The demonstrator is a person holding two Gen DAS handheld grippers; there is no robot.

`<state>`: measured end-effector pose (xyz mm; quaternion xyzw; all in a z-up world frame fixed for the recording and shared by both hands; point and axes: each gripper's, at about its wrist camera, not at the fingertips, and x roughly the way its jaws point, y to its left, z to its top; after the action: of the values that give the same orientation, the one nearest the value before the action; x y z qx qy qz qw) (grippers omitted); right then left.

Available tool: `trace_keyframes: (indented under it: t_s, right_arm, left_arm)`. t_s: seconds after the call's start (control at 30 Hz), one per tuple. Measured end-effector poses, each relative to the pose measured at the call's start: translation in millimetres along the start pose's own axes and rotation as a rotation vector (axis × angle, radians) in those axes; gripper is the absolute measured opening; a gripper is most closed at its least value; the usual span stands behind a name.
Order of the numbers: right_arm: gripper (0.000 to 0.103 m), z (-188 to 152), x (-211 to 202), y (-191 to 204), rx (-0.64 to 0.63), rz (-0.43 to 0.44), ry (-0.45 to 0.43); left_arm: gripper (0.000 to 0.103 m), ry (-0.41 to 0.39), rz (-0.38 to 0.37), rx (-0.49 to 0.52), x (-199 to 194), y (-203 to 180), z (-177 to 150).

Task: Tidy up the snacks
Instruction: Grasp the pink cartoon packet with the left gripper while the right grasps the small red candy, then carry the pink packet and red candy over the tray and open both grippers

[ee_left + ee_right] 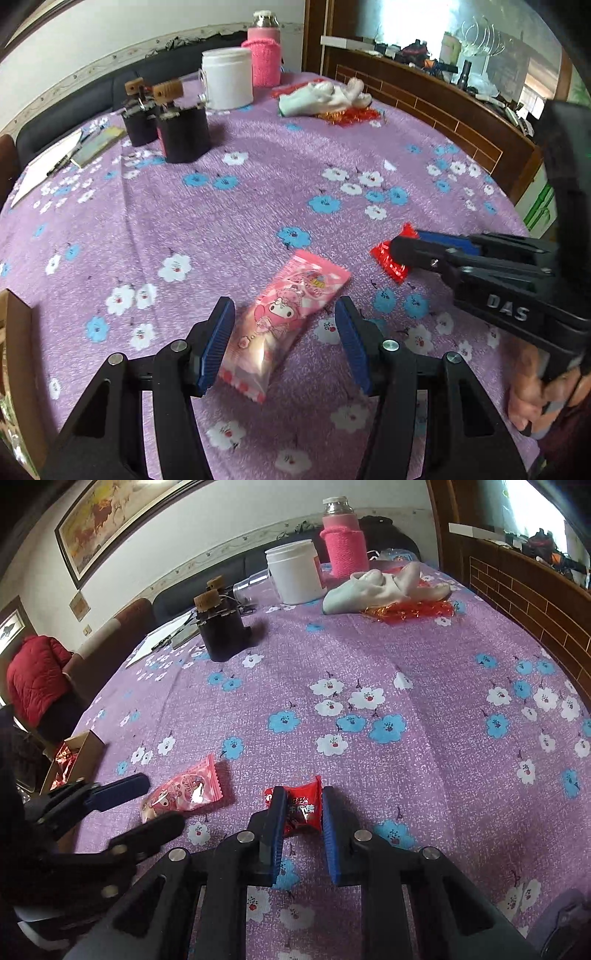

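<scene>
A pink cartoon snack packet (284, 317) lies on the purple flowered tablecloth (258, 192). My left gripper (284, 325) stands open astride it, with a gap between the right pad and the packet. In the right wrist view the same packet (184, 790) lies between the left gripper's (164, 799) spread fingers. A small red candy (301, 808) sits low on the cloth with my right gripper (301, 801) shut on it. The left wrist view shows that candy (384, 258) pinched at the right gripper's (404, 243) tips.
An open cardboard box (74, 760) holding red wrappers sits at the table's left edge. Farther back stand two dark jars with cork lids (181, 129), a white tub (227, 77), a pink-sleeved bottle (264, 55), a white cloth (325, 98) and papers (48, 162).
</scene>
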<state>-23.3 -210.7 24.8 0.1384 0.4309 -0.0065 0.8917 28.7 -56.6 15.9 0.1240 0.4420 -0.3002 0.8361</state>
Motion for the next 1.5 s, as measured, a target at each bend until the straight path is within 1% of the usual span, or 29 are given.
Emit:
trace_keyframes:
  t_s: [0.03,0.13,0.17,0.2,0.23,0.27,0.4,0.5,0.63,0.73,0.9,1.0,1.1,1.23,1.37,1.5]
  right_arm:
    - [0.02,0,-1,1,-0.002,-0.002,-0.005]
    - [0.02,0,-4,1,-0.003,-0.01,-0.021]
    - [0.02,1,-4,0,-0.002,-0.01,-0.024]
    - [0.02,1,-5,0,-0.001,-0.009,-0.028]
    - [0.02,1,-6,0,0.0,-0.009,-0.032]
    - [0.02,1,-6,0,-0.001,-0.01,-0.035]
    - [0.02,1,-9,1,-0.005,-0.014,-0.053]
    - [0.02,1,-10,1,-0.009,-0.009,-0.065]
    - [0.02,1,-12,2,-0.01,0.005,-0.078]
    - [0.02,0,-14,5,-0.021,0.009,-0.088]
    - [0.02,-4,-17,13,-0.051,-0.002,-0.116]
    - [0.02,-5,-20,23,-0.079,-0.012,-0.126]
    - [0.02,-10,-31,49,-0.13,0.005,-0.131]
    - [0.019,-17,-47,99,-0.194,0.111,-0.12]
    - [0.019,-24,-54,167,-0.305,0.223,-0.099]
    - [0.019,-30,-44,219,-0.368,0.305,-0.062]
  left_arm:
    - [0.054,0.013,-0.002,0.0,3,-1,0]
    - [0.054,0.008,0.025,0.015,6,-6,-1]
    - [0.052,0.014,0.037,0.014,6,-7,-1]
    - [0.038,0.015,0.045,0.006,5,-7,-1]
    - [0.029,0.016,0.048,0.0,3,-7,-1]
    - [0.025,0.021,0.047,-0.004,2,-8,-1]
    - [0.024,0.012,0.046,-0.044,-7,-7,-6]
    - [0.024,-0.007,0.024,-0.103,-21,-3,-10]
    - [0.025,-0.067,0.021,-0.174,-59,3,-21]
    - [0.025,-0.117,0.025,-0.229,-96,15,-37]
    - [0.025,-0.179,0.066,-0.366,-153,54,-76]
    - [0.025,-0.205,0.145,-0.433,-181,80,-104]
    - [0.025,-0.198,0.207,-0.512,-195,110,-133]
    - [0.025,-0.164,0.258,-0.628,-195,148,-167]
    - [0.025,-0.131,0.268,-0.701,-188,167,-192]
    - [0.025,-0.101,0.276,-0.72,-180,176,-201]
